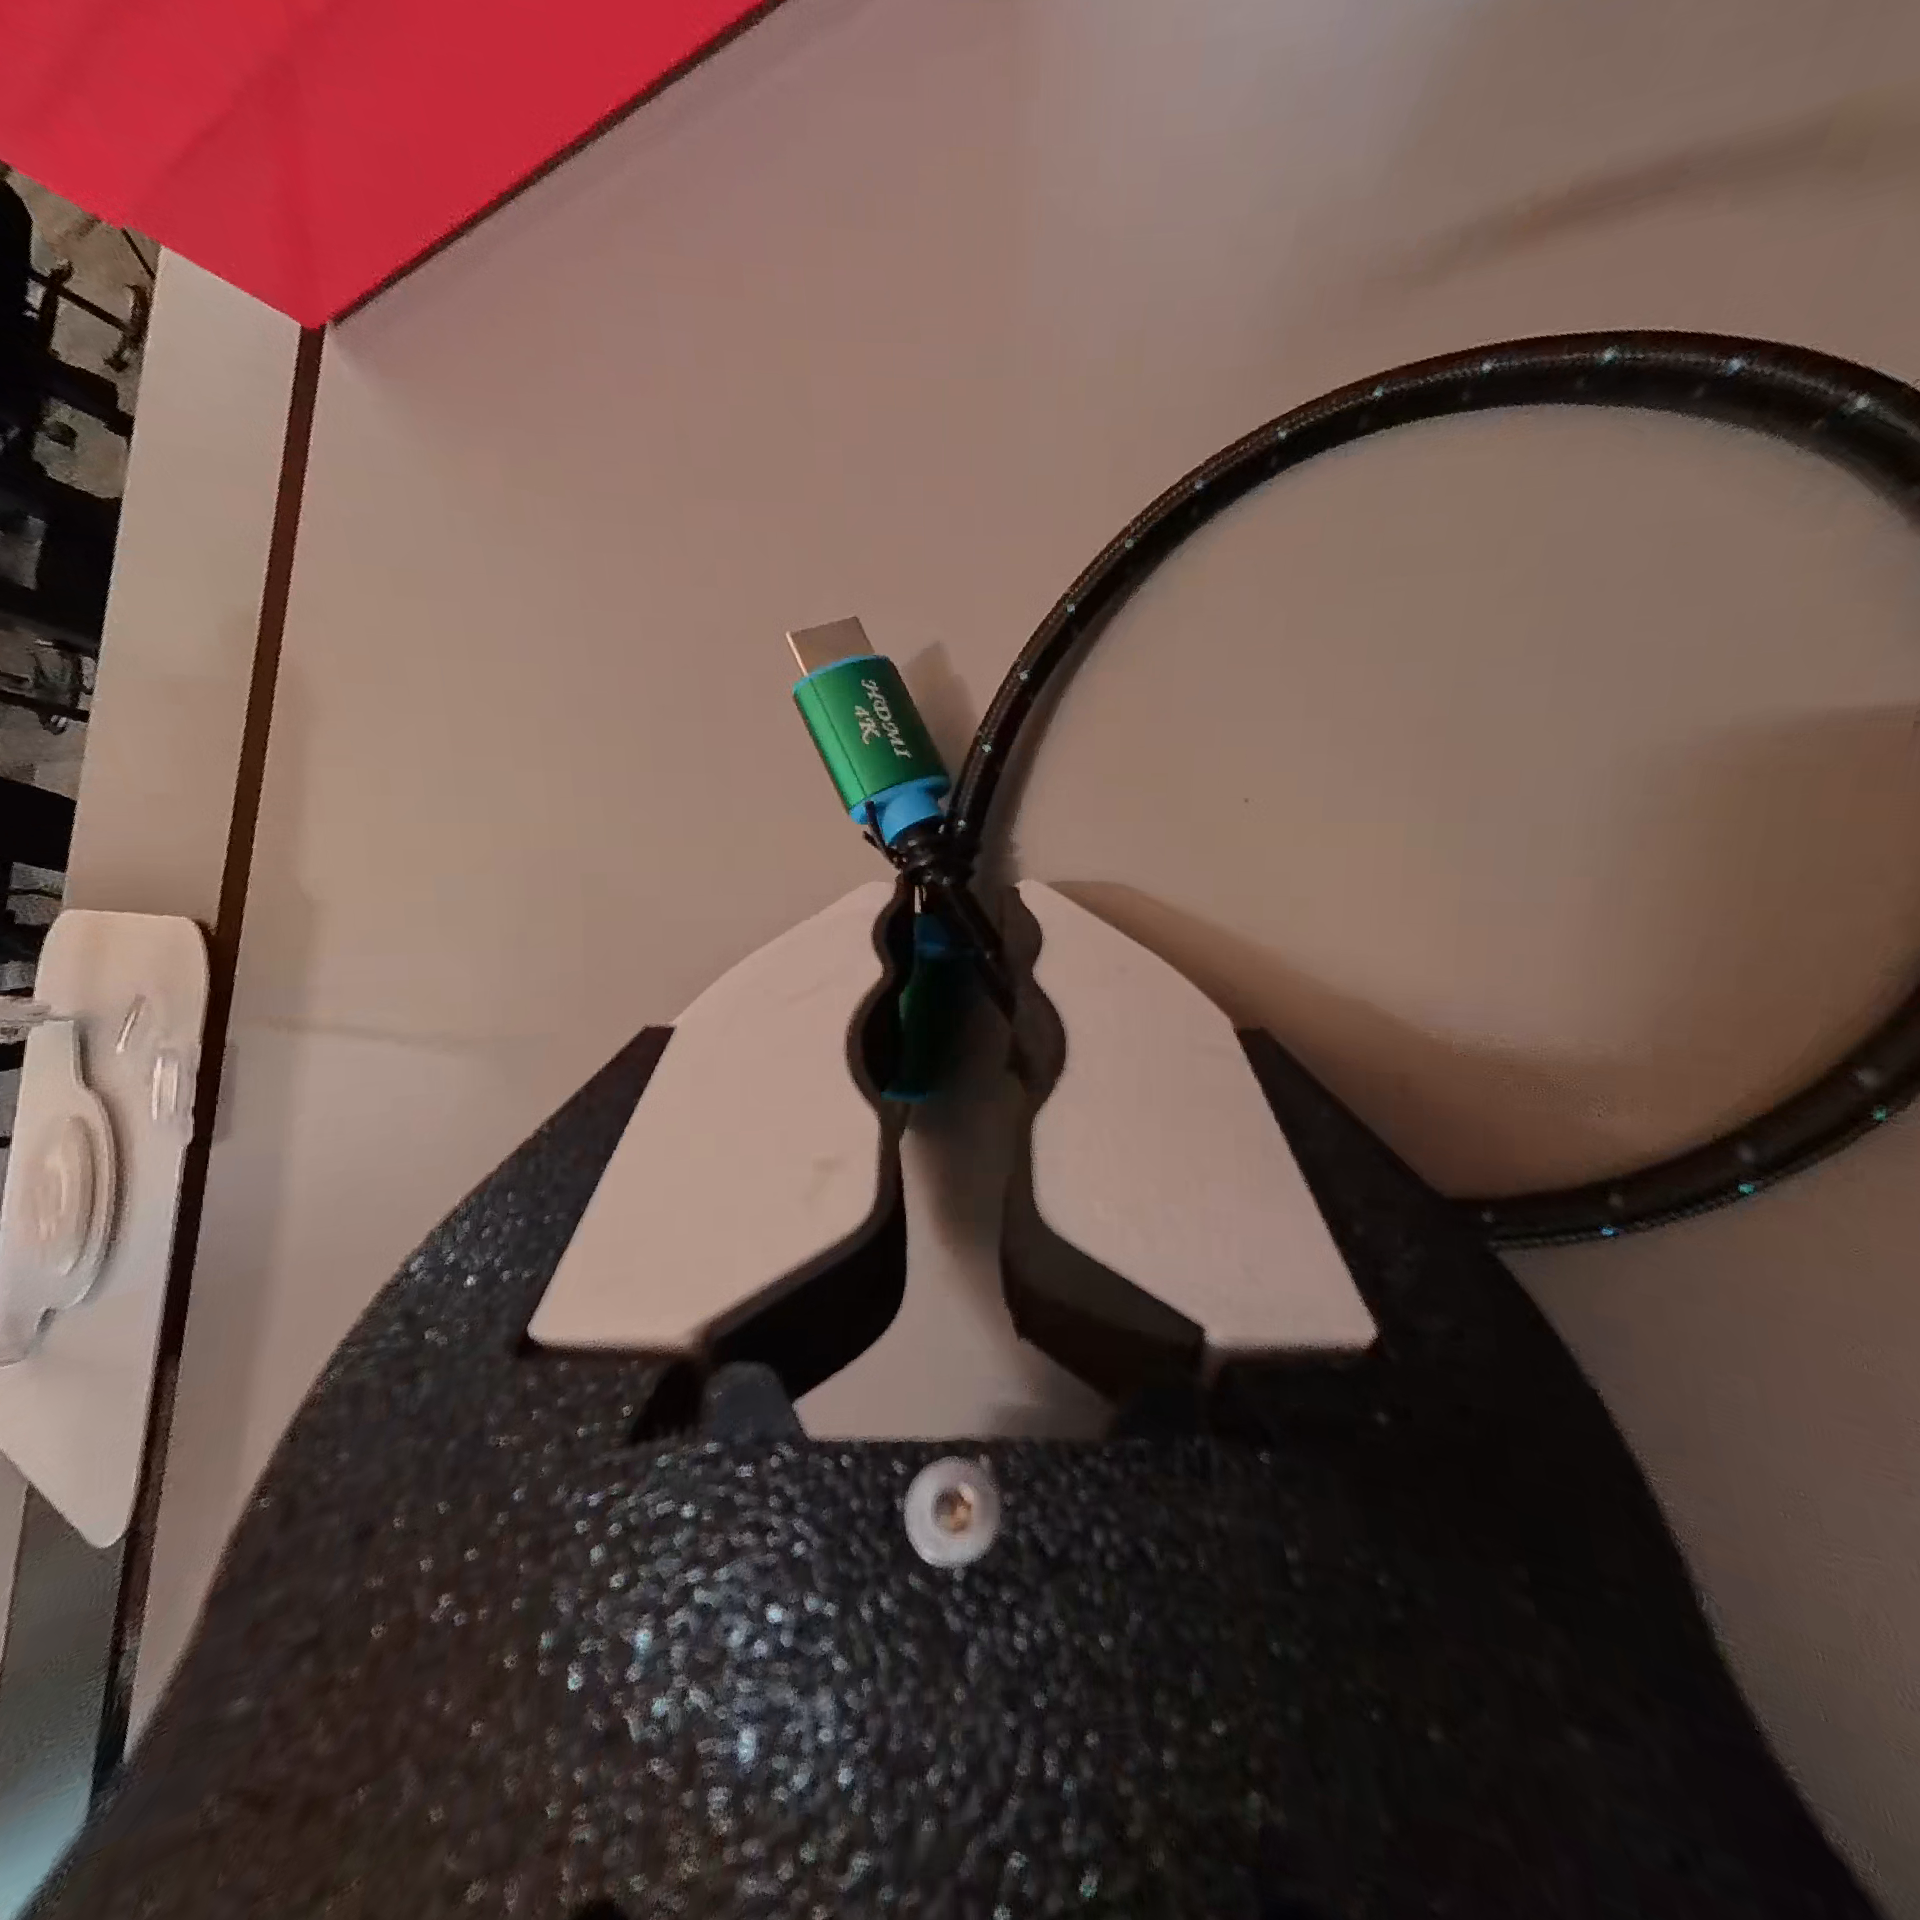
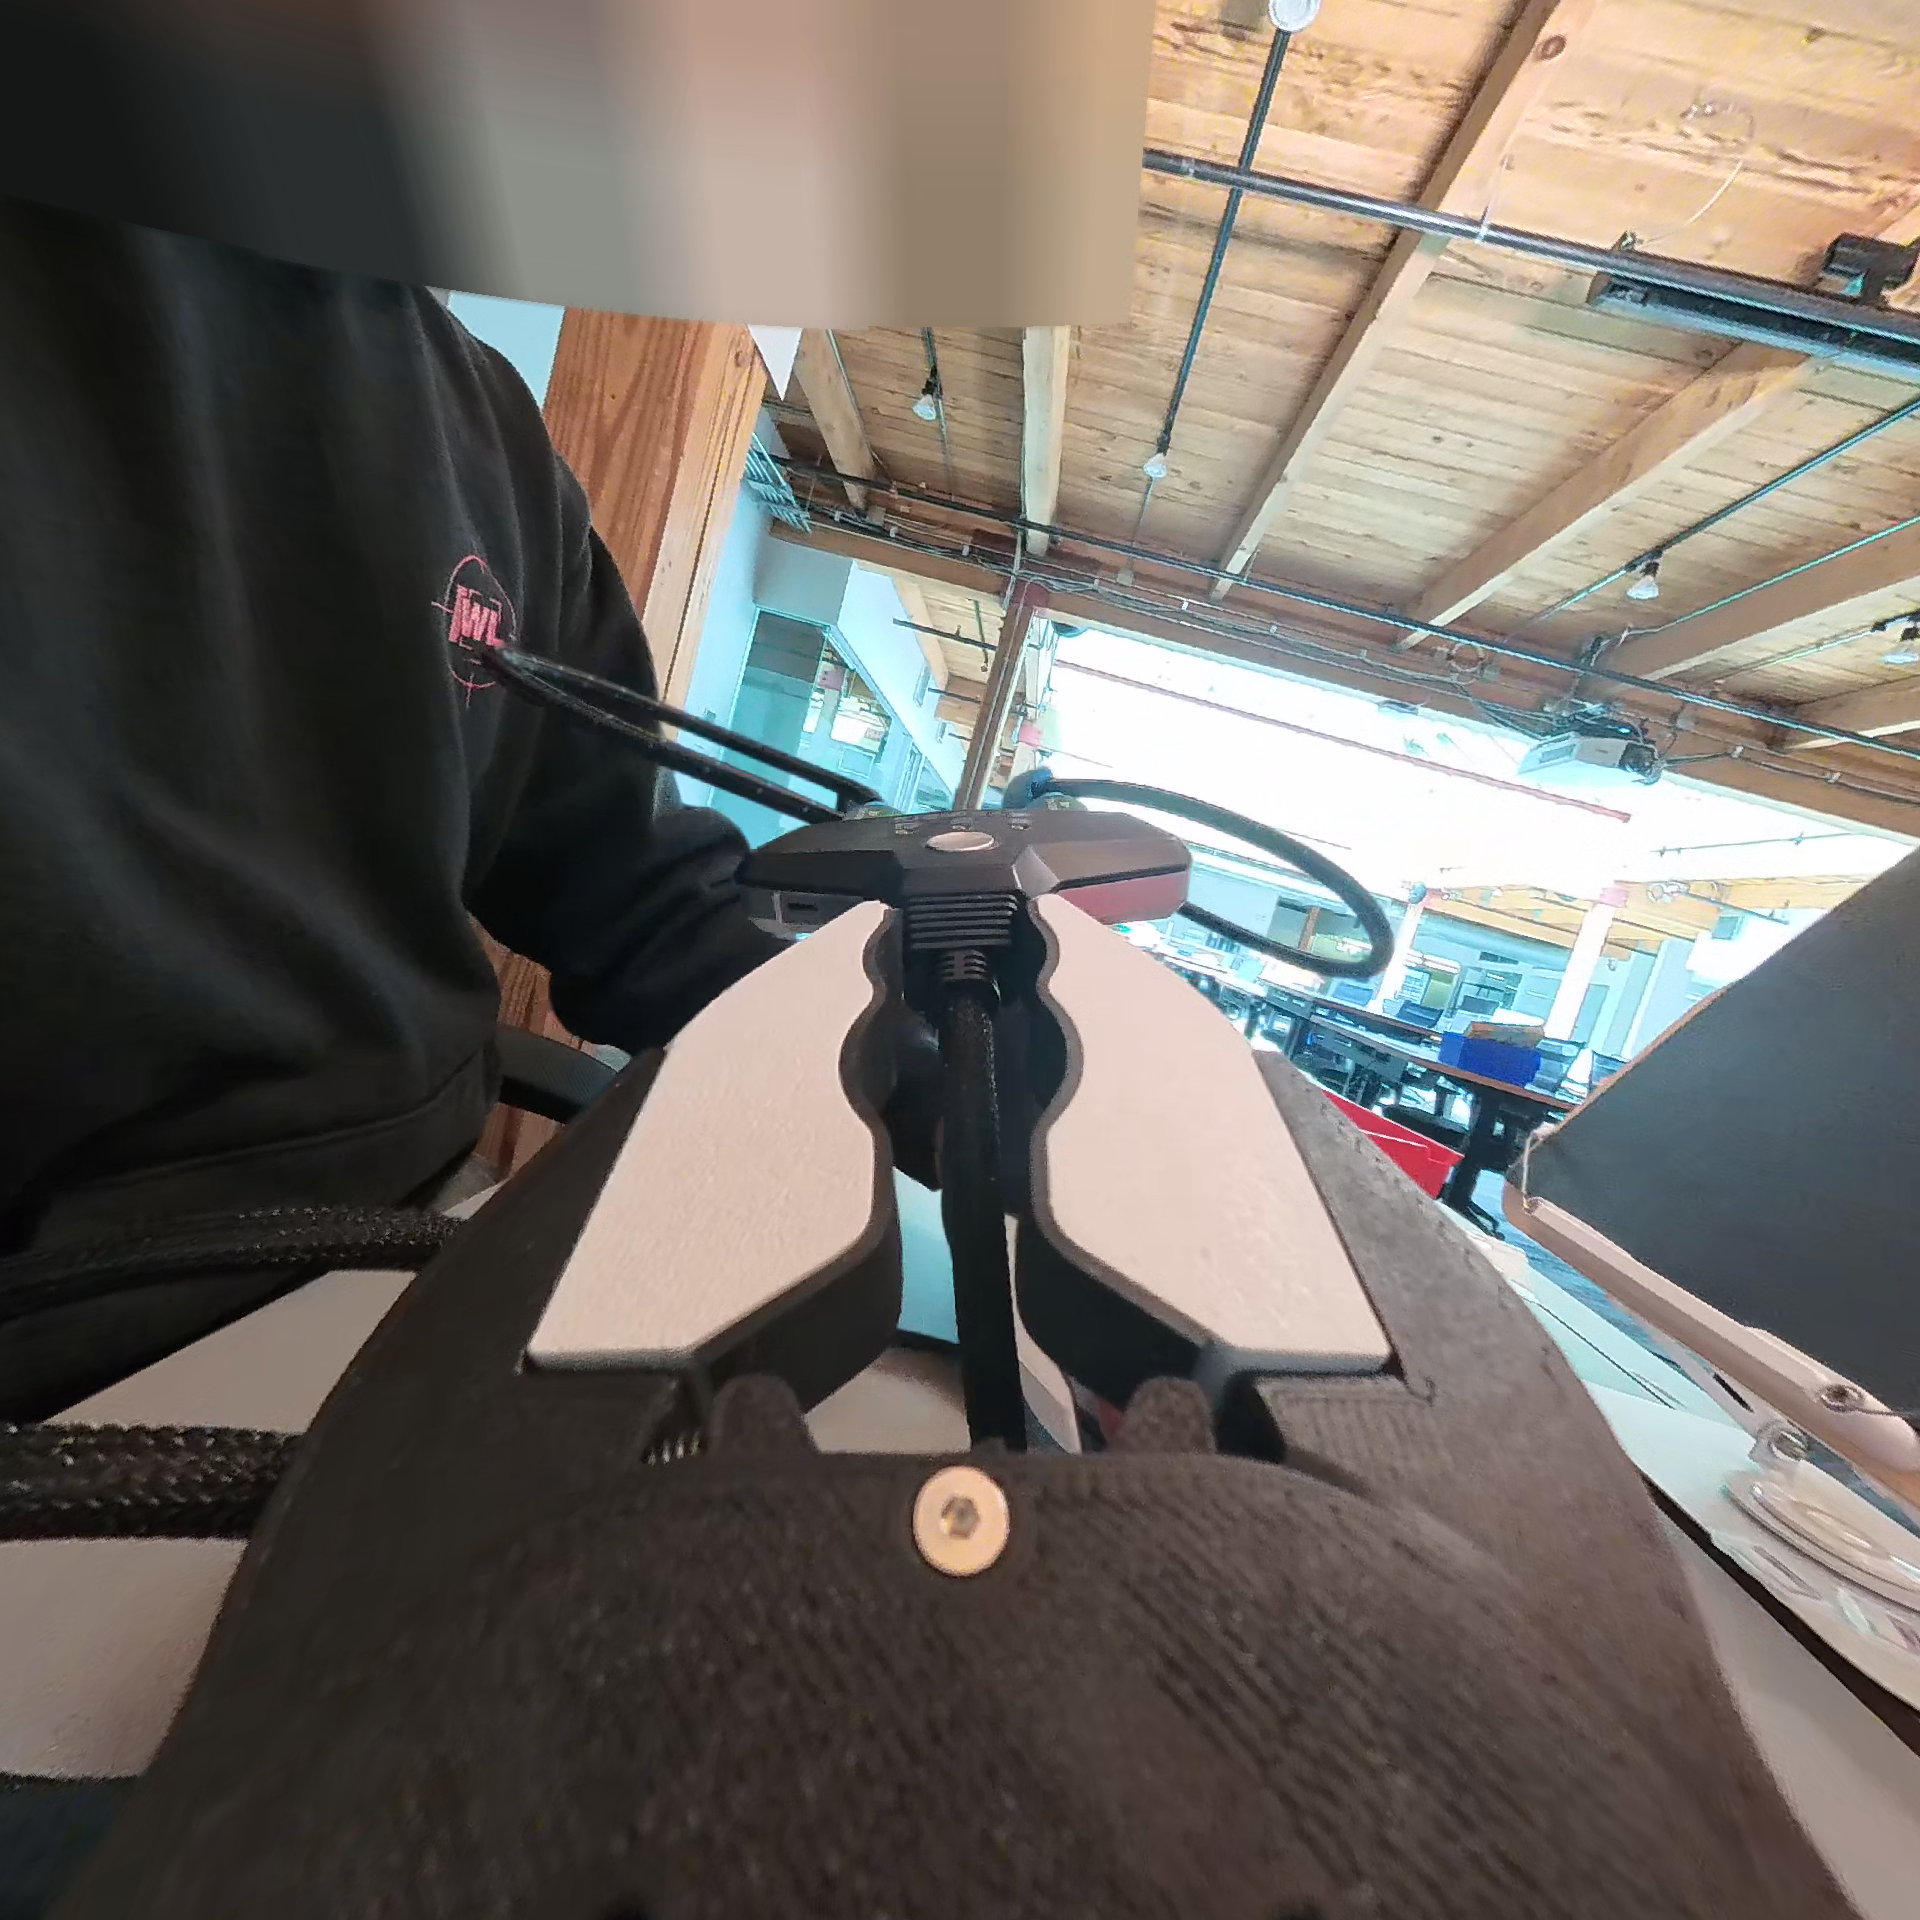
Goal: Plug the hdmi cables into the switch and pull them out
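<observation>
Our left claw (image 1: 956,894) grips a coiled HDMI cable (image 1: 1455,665), both green plugs (image 1: 868,727) free; our right claw (image 2: 961,914) clamps the switch (image 2: 966,847), seemingly with two cables plugged in.

Left wrist view looks down close — right upward (no overlap).
</observation>
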Available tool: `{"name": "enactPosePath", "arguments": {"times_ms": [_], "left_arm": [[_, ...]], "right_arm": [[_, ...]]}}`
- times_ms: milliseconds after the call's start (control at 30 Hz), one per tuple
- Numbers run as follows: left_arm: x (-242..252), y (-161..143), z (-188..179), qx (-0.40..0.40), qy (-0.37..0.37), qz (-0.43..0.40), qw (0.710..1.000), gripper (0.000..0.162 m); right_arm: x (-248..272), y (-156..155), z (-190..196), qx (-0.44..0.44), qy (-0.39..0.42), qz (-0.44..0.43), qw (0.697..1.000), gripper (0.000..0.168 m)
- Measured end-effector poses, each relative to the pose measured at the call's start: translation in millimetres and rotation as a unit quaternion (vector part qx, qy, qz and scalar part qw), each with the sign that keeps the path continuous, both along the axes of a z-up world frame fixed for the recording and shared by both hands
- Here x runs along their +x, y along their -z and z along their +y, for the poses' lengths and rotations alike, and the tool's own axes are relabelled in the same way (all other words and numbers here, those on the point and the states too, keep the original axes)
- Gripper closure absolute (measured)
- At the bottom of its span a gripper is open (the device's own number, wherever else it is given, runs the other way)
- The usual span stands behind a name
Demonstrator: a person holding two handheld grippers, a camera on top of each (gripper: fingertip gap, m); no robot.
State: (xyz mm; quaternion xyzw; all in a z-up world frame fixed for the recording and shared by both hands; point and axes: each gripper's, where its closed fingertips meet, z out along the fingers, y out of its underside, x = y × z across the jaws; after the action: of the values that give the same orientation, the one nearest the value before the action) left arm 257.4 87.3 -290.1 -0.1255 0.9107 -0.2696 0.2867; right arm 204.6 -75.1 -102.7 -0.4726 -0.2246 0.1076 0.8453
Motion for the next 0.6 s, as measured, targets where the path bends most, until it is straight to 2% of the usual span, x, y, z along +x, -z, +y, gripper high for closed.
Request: {"name": "enactPosePath", "arguments": {"times_ms": [200,333,433,533,600], "left_arm": [[6,-1,-4,-0.05,-0.04,0.046,0.997,0.152],[-16,-18,3,-0.146,-0.001,0.09,0.985,0.157],[-37,-44,37,-0.189,0.015,0.076,0.979,0.157],[-51,-76,91,-0.137,-0.007,0.011,0.991,0.156],[-60,-109,120,-0.086,-0.022,-0.042,0.995,0.156]], "right_arm": [[2,0,-1,0.003,0.003,0.002,1.0,0.147],[9,1,-5,0.004,0.021,0.007,1.0,0.147],[13,5,-3,-0.007,0.037,0.007,0.999,0.147],[17,10,3,-0.027,0.054,0.003,0.998,0.147],[17,13,7,-0.039,0.06,-0.001,0.997,0.147]]}}
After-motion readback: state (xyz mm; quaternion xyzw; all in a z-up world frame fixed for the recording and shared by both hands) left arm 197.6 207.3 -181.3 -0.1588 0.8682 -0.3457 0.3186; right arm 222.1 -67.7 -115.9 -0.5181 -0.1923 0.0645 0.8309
